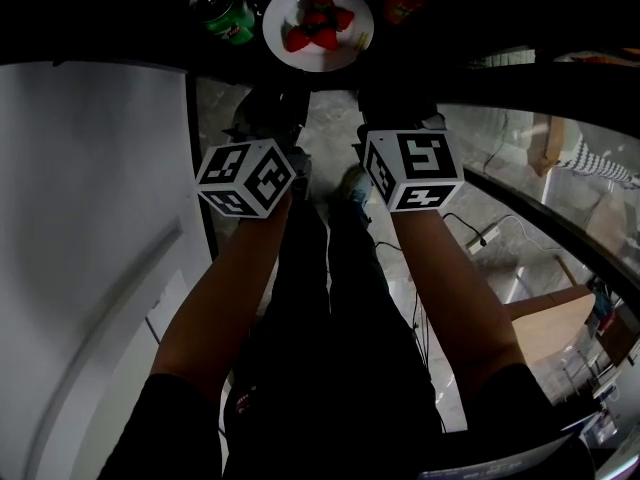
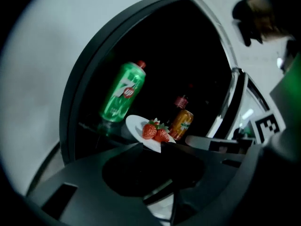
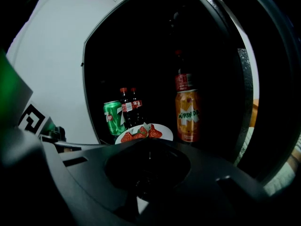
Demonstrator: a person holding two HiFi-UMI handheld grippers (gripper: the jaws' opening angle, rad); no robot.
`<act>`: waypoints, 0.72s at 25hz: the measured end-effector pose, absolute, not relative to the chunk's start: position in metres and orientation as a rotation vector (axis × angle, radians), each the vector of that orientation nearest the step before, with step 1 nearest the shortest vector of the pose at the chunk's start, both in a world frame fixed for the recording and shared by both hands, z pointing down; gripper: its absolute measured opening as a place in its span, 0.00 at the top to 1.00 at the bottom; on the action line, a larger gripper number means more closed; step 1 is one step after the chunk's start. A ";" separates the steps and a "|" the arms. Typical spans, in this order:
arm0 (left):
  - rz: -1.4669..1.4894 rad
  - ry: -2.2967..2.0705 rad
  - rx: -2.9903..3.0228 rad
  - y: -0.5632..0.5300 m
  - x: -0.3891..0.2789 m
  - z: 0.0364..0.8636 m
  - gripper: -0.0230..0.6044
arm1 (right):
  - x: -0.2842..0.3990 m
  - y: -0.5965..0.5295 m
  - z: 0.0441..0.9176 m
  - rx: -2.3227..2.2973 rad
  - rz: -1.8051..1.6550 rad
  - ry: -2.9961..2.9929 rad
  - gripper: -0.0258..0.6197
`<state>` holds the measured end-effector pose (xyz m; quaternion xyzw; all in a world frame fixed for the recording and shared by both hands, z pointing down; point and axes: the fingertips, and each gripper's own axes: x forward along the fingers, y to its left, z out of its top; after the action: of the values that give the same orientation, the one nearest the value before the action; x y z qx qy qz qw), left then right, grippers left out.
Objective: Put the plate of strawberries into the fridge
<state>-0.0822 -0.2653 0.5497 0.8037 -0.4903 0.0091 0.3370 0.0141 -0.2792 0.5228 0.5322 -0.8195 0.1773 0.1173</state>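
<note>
evidently to keep strawberries [image 1: 318, 20] level, left gripper [image 2: 160, 148] and right gripper [image 3: 141, 141] both pinch the plate [image 1: 298, 56] at its near rim (can [image 1: 228, 15] just left).

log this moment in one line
plate of strawberries: in fridge, between green can and orange can | left tongs: shut on plate rim | right tongs: grip unclear

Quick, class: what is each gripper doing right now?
Left gripper: shut on the rim of the plate.
Right gripper: shut on the same plate's rim.
</note>
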 end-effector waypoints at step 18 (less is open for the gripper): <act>0.545 -1.461 2.426 -0.269 -0.064 0.555 0.80 | 0.014 -0.282 0.533 1.562 0.520 -2.388 0.95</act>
<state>-0.0644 -0.2689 0.5545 0.8343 -0.5022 0.1875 0.1284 0.0137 -0.2816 0.5330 0.5347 -0.8173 0.1780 0.1204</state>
